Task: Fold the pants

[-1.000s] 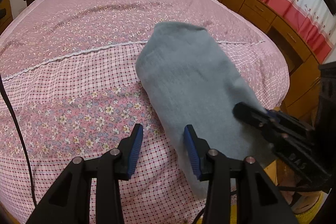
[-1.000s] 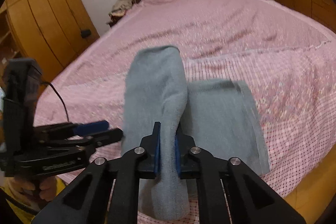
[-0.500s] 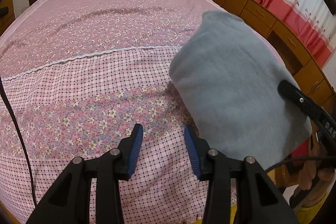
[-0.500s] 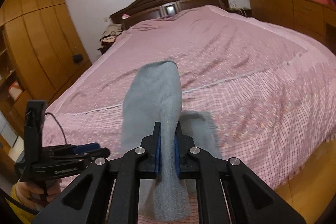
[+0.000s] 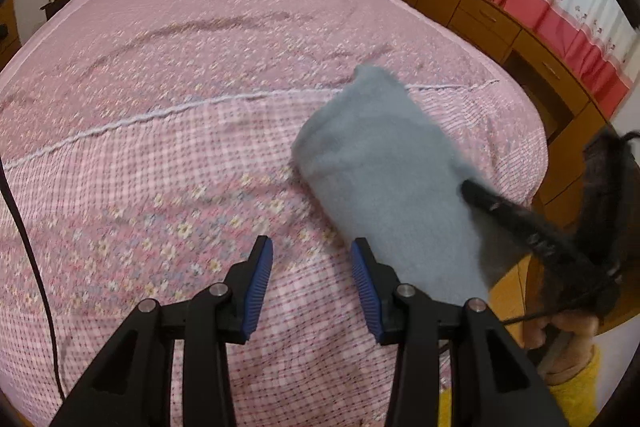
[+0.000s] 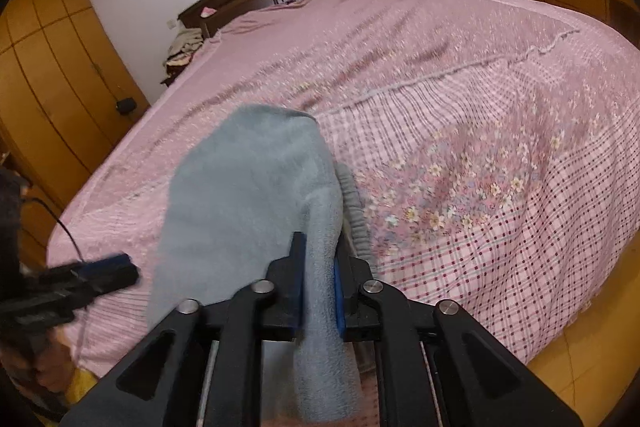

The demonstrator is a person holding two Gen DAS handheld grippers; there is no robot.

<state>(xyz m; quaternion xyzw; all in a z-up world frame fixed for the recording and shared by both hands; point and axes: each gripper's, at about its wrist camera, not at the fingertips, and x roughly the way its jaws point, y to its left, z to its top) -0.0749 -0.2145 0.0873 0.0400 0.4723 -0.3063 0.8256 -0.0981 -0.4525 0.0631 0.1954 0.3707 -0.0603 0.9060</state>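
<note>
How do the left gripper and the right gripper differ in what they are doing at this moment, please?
The left gripper stands open with nothing between its fingers; the right gripper has the grey pants between its fingers, and its jaws have just been opening. The left gripper hangs over bare pink bedspread, the right one over the pants' folded bulk. Both are black with blue pads and point down at the bed.

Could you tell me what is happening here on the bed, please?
A person is folding grey pants on a bed with a pink floral bedspread. The right hand-held gripper has a fold of the fabric between its blue pads, and its jaws have just been opening a little. The left hand-held gripper is open and empty, over the bedspread just beside the pants.
</note>
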